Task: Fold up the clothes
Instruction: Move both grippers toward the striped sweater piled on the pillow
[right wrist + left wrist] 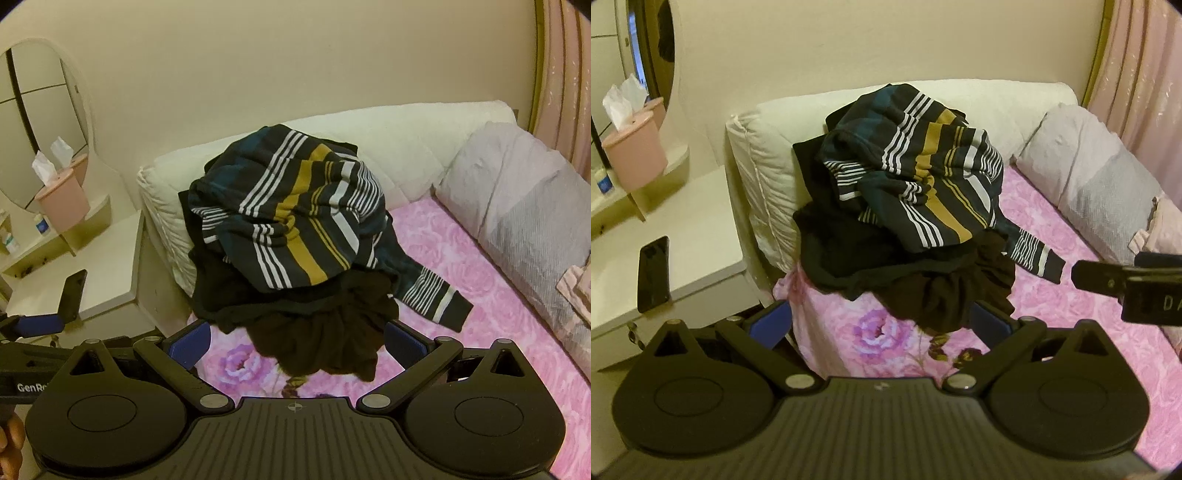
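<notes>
Left wrist view: pink tissue holder (pixel 635 155) holds white tissues (pixel 622 98).

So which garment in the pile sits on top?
The striped sweater: navy with white and mustard stripes, draped over the plain black clothes underneath.

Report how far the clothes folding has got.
Done: nothing; no folded item shows. In hand: nothing; the left gripper and right gripper are open, empty, facing the pile. Left: the striped sweater heaped on crumpled black garments on the floral bedsheet.
</notes>
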{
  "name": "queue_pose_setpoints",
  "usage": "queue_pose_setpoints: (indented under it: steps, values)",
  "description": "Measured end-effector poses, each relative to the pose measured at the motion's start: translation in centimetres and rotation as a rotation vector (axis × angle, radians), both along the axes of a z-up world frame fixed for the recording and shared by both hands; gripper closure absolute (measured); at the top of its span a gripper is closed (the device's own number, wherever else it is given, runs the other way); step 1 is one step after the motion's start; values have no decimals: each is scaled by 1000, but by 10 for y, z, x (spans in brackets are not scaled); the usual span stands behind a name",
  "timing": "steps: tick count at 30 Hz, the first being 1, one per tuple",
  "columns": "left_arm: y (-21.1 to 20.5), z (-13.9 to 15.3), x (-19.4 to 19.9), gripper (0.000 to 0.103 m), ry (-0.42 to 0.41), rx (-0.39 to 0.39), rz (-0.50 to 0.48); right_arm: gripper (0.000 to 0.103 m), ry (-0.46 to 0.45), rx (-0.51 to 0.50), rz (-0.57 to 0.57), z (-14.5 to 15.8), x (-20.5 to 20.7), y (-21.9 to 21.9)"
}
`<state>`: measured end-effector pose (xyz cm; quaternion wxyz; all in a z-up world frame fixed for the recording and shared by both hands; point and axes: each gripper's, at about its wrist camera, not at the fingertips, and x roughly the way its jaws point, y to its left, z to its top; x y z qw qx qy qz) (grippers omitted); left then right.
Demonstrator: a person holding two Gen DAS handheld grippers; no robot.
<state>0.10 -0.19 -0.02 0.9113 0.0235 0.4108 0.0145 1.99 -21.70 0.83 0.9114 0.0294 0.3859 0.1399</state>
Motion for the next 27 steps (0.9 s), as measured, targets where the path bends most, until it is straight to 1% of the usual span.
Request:
queue_pose_setpoints:
  steps: [3, 4, 5, 8, 10, 13, 16, 20, 27]
  values:
    - [-3, -1, 6, 2, -10, 50, -2, 0, 0, 2, -10, -2, 0, -1]
    - [-8, -5, 4, 2, -14, 48, 0, 0, 0, 2, -14, -3, 0, -2]
    - [-12, -8, 1, 2, -19, 42, 2, 0, -1, 3, -17, -3, 0, -2]
    - [-5, -5, -3, 2, -9, -36, 9, 0, -1, 5, -28, -6, 0, -4]
    - [-5, -11, 0, 2, 11, -46, 16, 0, -1, 6, -35, -7, 0, -4]
    - [-1, -9, 7, 2, 25, -64, 18, 0, 14, 12, -46, -7, 5, -8]
    - [1, -6, 6, 2, 29, -71, 28, 0, 25, 27, -72, -10, 4, -11]
    - [-1, -10, 4, 2, 54, -54, 34, 0, 31, -17, -121, -10, 5, -9]
    - [-1, -8, 2, 2, 57, -59, 28, 0, 66, 0, -132, -11, 7, -15]
